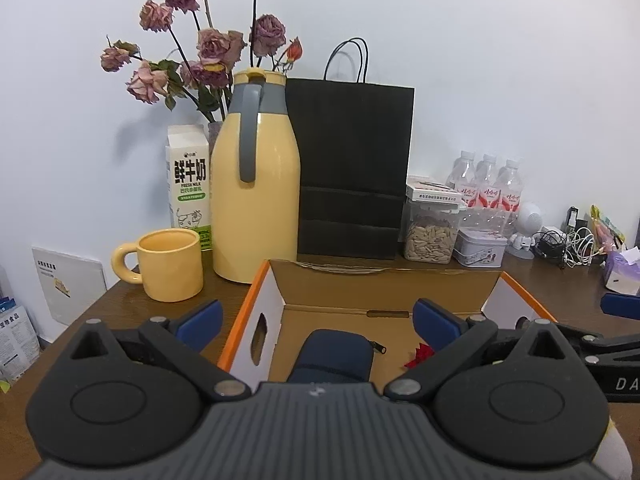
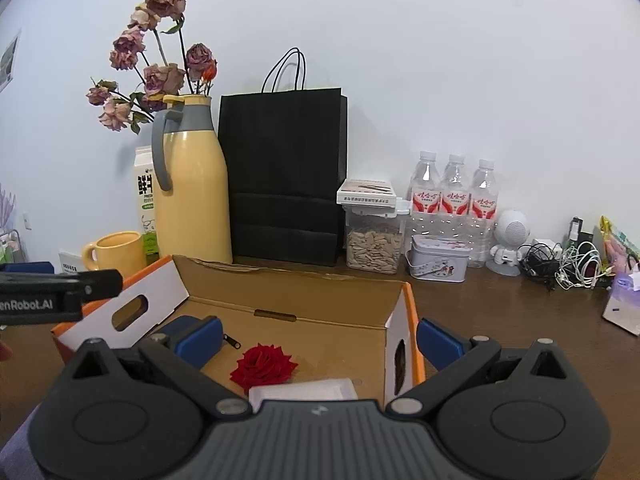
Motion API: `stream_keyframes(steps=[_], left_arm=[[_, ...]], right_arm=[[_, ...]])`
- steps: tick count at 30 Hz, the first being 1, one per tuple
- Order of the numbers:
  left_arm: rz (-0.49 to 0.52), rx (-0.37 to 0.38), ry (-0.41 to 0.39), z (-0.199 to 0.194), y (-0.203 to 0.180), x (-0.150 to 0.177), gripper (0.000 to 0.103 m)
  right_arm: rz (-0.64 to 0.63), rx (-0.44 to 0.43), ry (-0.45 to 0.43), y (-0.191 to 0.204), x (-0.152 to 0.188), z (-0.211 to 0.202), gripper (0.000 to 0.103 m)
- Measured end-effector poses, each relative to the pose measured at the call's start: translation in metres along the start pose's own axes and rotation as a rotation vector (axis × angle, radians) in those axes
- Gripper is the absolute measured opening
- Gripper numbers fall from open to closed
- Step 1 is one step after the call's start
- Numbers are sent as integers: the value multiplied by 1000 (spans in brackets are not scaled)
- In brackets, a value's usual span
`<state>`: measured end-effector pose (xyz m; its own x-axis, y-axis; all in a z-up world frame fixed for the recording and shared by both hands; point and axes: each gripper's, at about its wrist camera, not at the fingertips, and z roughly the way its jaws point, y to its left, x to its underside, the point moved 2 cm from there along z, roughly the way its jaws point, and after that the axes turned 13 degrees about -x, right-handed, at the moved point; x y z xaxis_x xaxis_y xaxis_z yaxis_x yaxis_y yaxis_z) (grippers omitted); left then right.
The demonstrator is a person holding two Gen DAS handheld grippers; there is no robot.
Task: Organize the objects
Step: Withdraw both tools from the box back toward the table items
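Both the left gripper (image 1: 318, 322) and right gripper (image 2: 320, 340) hang spread and empty over the open cardboard box (image 2: 288, 300) (red rose (image 2: 264, 367) and navy pouch (image 1: 334, 354) inside).

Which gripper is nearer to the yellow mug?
Left. The left gripper hovers over the box's left part, just right of the mug; the right gripper is over the box's right end, farther away.

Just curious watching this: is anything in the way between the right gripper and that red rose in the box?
Nothing visible. The right gripper is open above the cardboard box, and the red rose lies uncovered on its floor, apart from the blue case.
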<state>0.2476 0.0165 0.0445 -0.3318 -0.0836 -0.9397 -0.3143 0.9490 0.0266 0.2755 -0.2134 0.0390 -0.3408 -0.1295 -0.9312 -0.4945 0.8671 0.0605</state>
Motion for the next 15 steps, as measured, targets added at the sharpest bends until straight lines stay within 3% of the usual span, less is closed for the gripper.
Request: stream_keyframes(steps=[15], left_arm=[[20,-15,37,-53,37,18,103]], right_arm=[[-12,-2,46,7,36,-62,103]])
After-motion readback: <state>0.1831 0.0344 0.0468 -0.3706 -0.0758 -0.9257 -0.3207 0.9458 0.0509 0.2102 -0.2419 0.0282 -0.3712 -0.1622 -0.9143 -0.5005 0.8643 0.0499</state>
